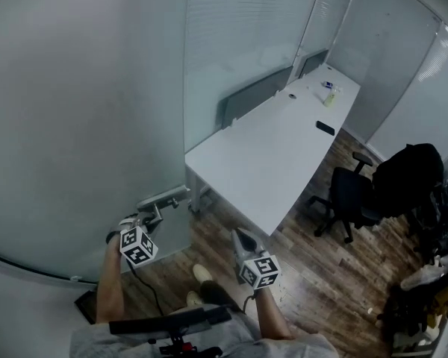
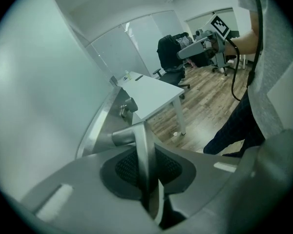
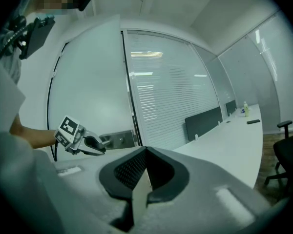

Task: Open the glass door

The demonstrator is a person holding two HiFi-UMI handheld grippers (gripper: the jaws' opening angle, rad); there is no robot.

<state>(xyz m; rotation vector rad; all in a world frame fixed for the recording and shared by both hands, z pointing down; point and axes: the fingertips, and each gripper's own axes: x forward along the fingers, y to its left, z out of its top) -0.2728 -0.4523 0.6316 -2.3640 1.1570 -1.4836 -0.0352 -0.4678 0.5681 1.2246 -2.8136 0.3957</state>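
Left gripper grips level door handle.

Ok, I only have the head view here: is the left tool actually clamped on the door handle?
Observer: Yes. The left gripper view shows the left tool shut on the door handle, with the lever pinched in its jaws.
Operator: And the other one?
Observer: The right tool is shut with nothing in it, going by the right gripper view.
Operator: Any lock near the handle?
Observer: The left gripper view shows a small knob on the metal plate beyond the handle. I can't tell if it's a lock.
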